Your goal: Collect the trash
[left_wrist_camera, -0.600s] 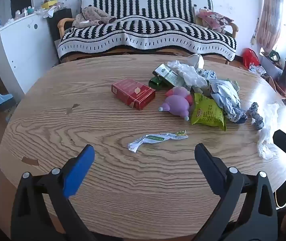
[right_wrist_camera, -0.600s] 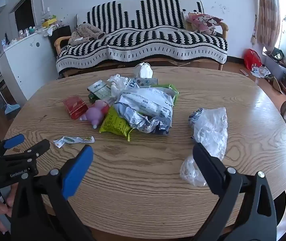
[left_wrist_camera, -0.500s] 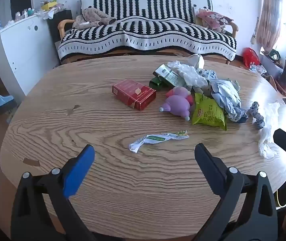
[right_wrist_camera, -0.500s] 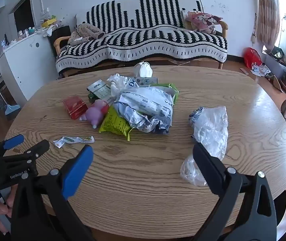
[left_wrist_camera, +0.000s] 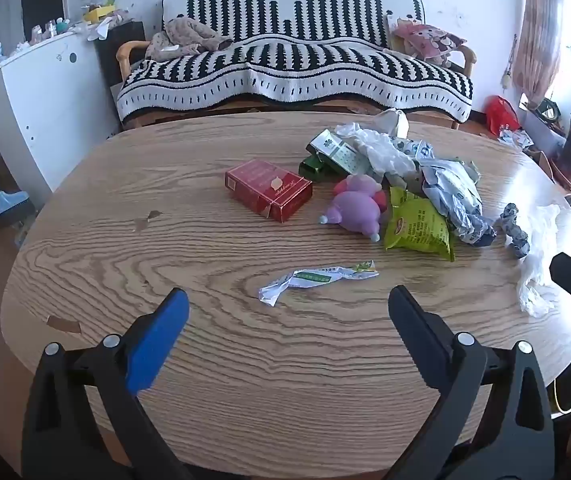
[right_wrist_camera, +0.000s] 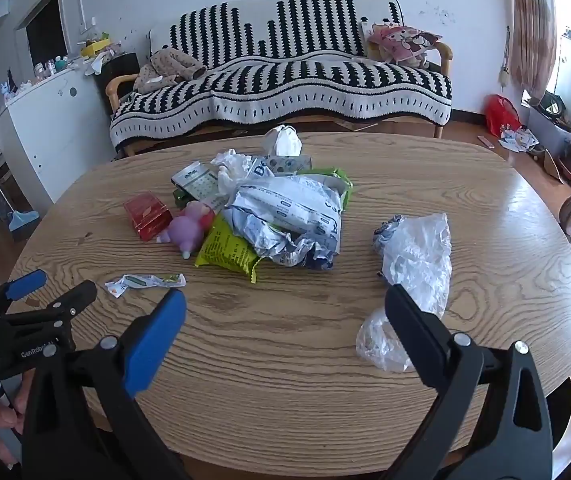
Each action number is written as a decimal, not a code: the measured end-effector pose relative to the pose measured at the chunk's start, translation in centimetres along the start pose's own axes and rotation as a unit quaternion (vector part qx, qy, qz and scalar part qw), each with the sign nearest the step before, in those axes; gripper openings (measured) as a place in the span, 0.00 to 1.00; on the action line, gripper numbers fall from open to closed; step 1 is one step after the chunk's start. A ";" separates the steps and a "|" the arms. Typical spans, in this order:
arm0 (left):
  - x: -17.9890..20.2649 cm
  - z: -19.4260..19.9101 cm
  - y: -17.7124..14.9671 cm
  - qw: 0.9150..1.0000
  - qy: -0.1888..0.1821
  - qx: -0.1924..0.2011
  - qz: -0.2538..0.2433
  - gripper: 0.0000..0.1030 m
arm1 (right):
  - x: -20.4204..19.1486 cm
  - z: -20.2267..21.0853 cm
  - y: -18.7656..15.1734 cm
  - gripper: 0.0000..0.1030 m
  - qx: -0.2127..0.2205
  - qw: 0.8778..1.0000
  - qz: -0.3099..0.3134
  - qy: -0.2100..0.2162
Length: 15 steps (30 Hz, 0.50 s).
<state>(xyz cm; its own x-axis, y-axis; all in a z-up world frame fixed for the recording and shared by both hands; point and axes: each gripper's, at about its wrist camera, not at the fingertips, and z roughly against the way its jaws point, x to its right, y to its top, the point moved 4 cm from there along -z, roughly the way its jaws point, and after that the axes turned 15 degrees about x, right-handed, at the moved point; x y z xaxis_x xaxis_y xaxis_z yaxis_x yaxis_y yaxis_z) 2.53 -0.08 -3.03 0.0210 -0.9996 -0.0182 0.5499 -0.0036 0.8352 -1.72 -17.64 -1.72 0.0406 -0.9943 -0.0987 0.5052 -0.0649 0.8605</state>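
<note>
Both tools hang above the near edge of the wooden tabletop (left_wrist_camera: 105, 208) and tilt down at it, which suits a survey before the first pick: from here each camera takes in all the litter at once. The left gripper (left_wrist_camera: 287, 308) has its 2 fingers spread wide with nothing between them, and it is lined up with the flat crumpled wrapper (left_wrist_camera: 317, 278) that lies alone just beyond its tips, probably the easiest first piece since nothing crowds it. The right gripper (right_wrist_camera: 285, 308) is likewise spread wide and empty; its right finger overlaps the clear plastic bag (right_wrist_camera: 413, 272) in the picture, but whether it touches the bag cannot be told. That bag lies apart from the rest, perhaps meant to receive the trash. The main heap sits mid-table: a yellow-green snack packet (right_wrist_camera: 227, 254) under a crumpled silver-white bag (right_wrist_camera: 289, 216), with a purple toy (left_wrist_camera: 355, 210) and a red box (left_wrist_camera: 269, 190) beside them. The toy may not be trash at all, so it would call for sorting, not sweeping.
</note>
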 end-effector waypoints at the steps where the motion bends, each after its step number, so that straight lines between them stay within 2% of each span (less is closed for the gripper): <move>1: 0.1 0.0 0.0 1.000 0.000 0.000 0.000 0.94 | 0.0 0.0 0.0 0.93 0.000 1.000 0.000 0.000; 15: 0.2 0.0 -0.1 1.000 0.000 -0.001 -0.001 0.94 | -0.2 -0.1 -0.1 0.93 0.000 1.000 0.001 0.001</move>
<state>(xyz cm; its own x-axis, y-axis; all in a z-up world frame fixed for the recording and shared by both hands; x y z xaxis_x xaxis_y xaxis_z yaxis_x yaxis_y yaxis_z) 2.48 -0.25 -3.08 0.0189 -0.9996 -0.0201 0.5509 -0.0064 0.8345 -1.67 -17.46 -1.79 0.0429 -0.9943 -0.0971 0.5058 -0.0622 0.8604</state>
